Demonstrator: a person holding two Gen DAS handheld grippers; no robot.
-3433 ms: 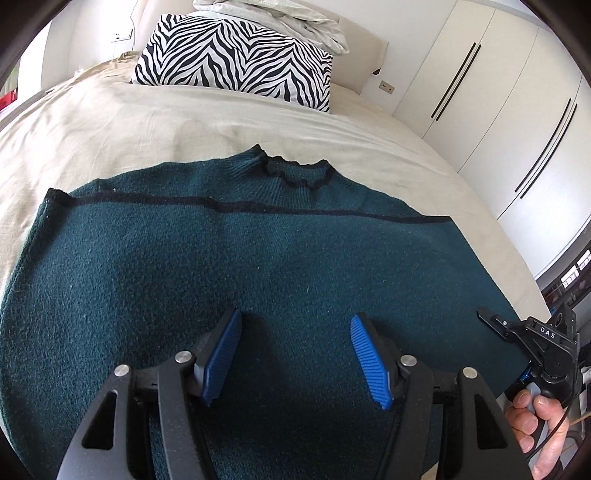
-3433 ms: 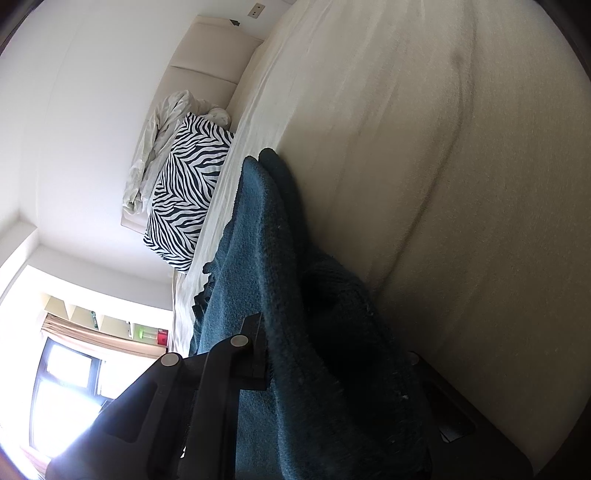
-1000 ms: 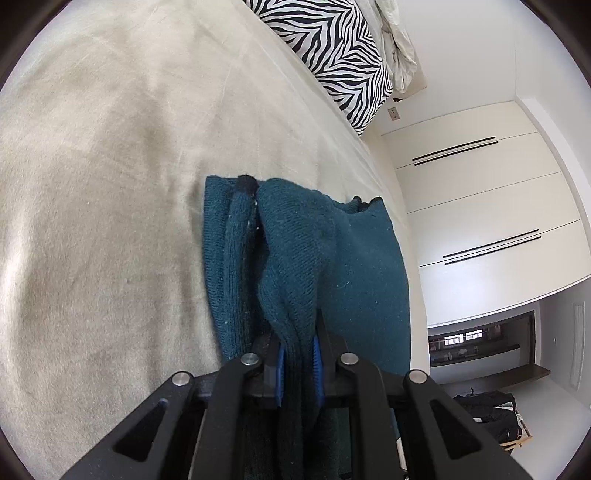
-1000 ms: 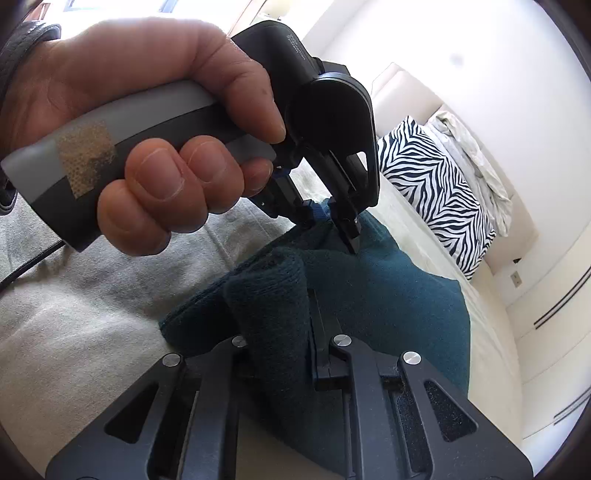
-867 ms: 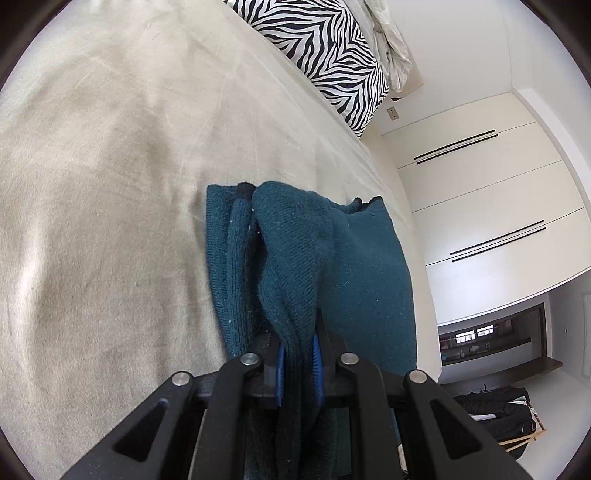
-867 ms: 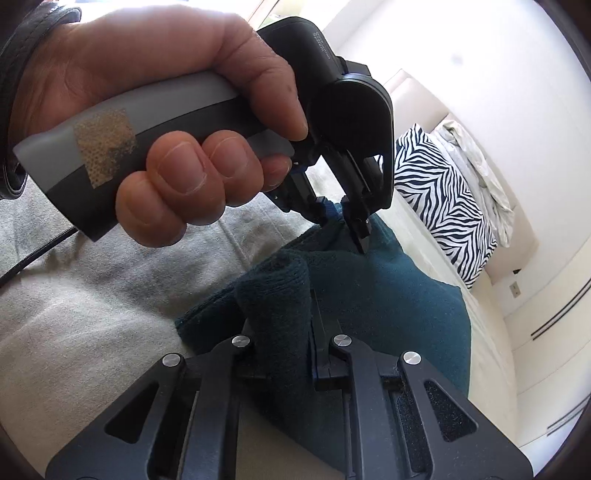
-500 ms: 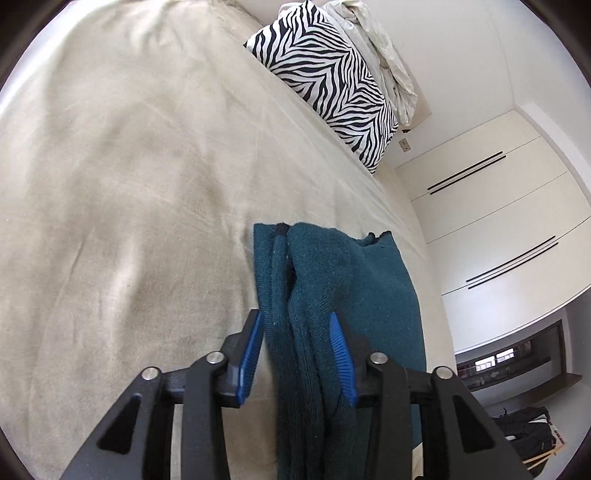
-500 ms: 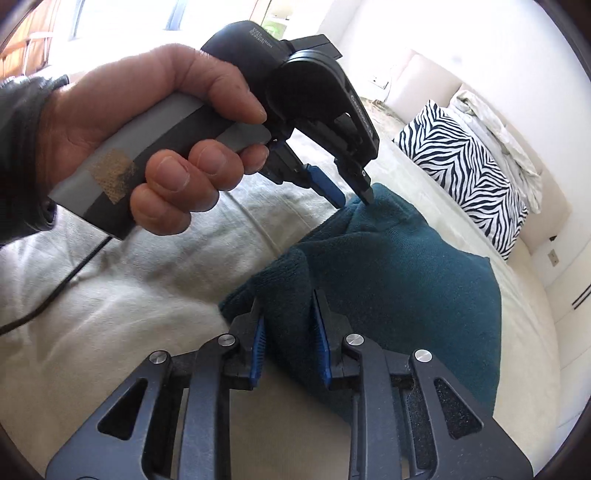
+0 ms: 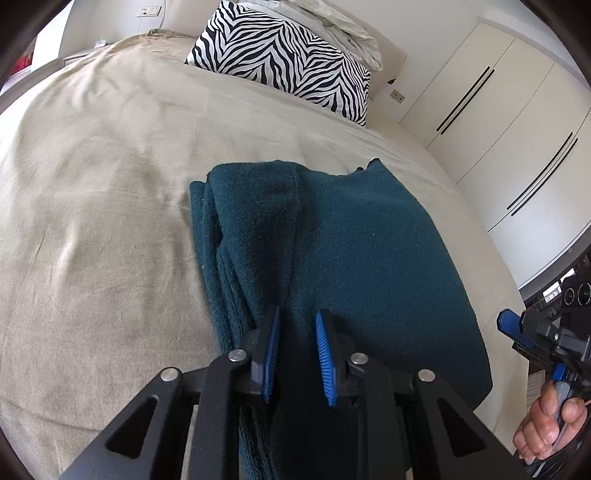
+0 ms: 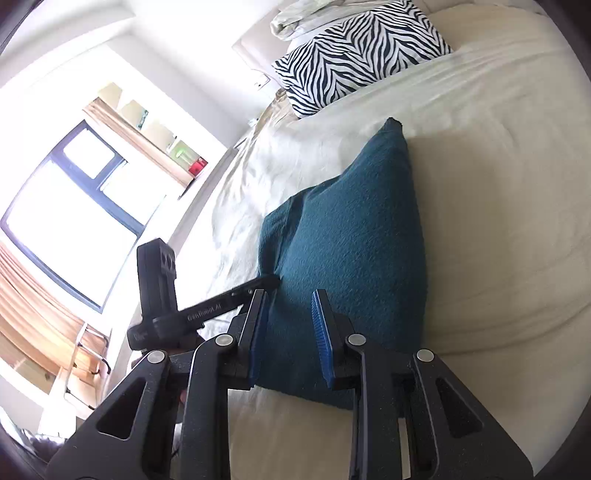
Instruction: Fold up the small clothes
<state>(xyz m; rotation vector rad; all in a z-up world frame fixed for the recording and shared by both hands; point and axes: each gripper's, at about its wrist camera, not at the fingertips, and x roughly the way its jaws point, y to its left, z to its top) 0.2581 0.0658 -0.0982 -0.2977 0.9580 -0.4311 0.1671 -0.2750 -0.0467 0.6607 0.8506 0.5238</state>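
A dark teal knitted sweater (image 9: 354, 251) lies folded in a long strip on the beige bed (image 9: 110, 206). It also shows in the right wrist view (image 10: 351, 236). My left gripper (image 9: 297, 347) is open just above the sweater's near end and holds nothing. My right gripper (image 10: 288, 325) is open over the sweater's near edge, also empty. The right gripper also shows at the right edge of the left wrist view (image 9: 532, 336), off the bed. The left gripper's finger shows in the right wrist view (image 10: 240, 290), touching the sweater's left edge.
A zebra-striped pillow (image 9: 284, 59) lies at the head of the bed with a crumpled white cloth (image 9: 343, 22) behind it. White wardrobe doors (image 9: 517, 122) stand to the right. A window (image 10: 62, 206) and shelves are on the other side.
Both grippers have opened and let go of the sweater's folded edge, then pulled back. The sweater now lies folded on the bed. The right gripper has moved off to the right.
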